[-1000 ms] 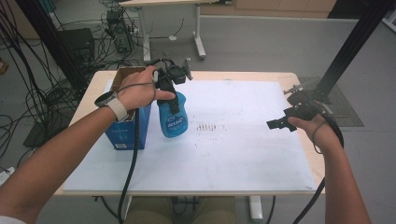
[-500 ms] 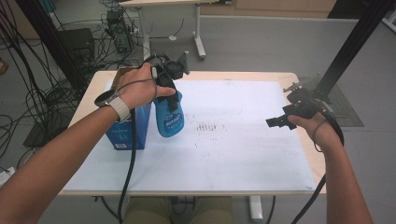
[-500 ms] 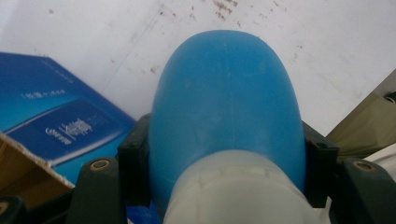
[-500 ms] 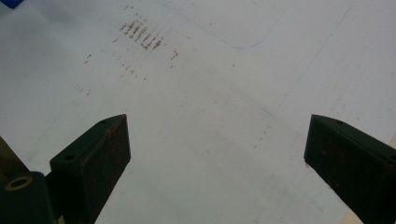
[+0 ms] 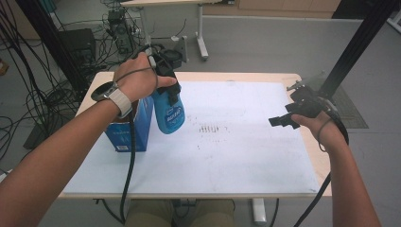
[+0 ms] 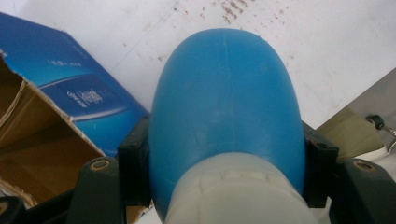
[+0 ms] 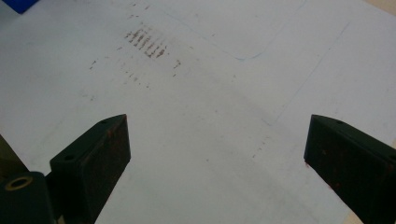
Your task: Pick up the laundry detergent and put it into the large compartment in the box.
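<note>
The left gripper (image 5: 166, 87) carries the blue bottle (image 5: 169, 112) higher than before, its base now off the table (image 5: 246, 156), beside the blue box (image 5: 130, 130).

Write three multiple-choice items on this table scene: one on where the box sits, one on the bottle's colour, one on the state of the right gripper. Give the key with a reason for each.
1. Where does the open cardboard box stand on the table?
A. near its left edge
B. at its middle
C. near its right edge

2. What colour is the body of the spray bottle?
A. green
B. blue
C. red

3. How does the right gripper stand?
A. shut on the bottle
B. shut on the box
C. open, nothing between its jaws

Key: 1 A, as the high view shows the box by the left edge under the person's left forearm. 2 B, as the bottle clamped in the left gripper is blue in the high view and the left gripper view. 3 C, as the right gripper view shows both jaws wide apart over bare table.
</note>
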Demonstrator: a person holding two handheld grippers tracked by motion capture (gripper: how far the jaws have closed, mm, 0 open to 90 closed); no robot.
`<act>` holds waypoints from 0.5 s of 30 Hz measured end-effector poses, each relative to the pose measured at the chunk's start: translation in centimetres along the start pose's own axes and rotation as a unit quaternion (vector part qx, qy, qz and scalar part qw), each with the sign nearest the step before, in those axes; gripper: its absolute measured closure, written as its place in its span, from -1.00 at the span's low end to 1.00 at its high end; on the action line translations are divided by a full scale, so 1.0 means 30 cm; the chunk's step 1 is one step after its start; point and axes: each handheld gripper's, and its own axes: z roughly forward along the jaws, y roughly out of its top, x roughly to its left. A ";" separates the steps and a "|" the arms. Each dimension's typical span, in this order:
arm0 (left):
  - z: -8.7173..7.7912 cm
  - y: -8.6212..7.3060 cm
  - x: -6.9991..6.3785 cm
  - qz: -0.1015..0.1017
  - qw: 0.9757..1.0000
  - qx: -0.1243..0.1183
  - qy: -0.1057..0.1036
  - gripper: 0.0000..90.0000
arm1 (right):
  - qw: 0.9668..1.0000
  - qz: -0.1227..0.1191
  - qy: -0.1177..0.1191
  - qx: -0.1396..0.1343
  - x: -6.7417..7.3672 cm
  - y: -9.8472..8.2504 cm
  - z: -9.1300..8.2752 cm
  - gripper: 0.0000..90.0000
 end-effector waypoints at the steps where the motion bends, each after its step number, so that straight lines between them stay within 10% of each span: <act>1: -0.005 0.000 -0.001 -0.004 1.000 0.001 0.001 -0.17 | 1.000 -0.002 0.001 -0.001 0.001 0.002 0.000 -0.84; 15: -0.077 -0.020 0.010 -0.057 0.998 0.003 0.000 -0.17 | 1.000 -0.011 0.002 -0.003 -0.002 0.022 -0.001 -0.84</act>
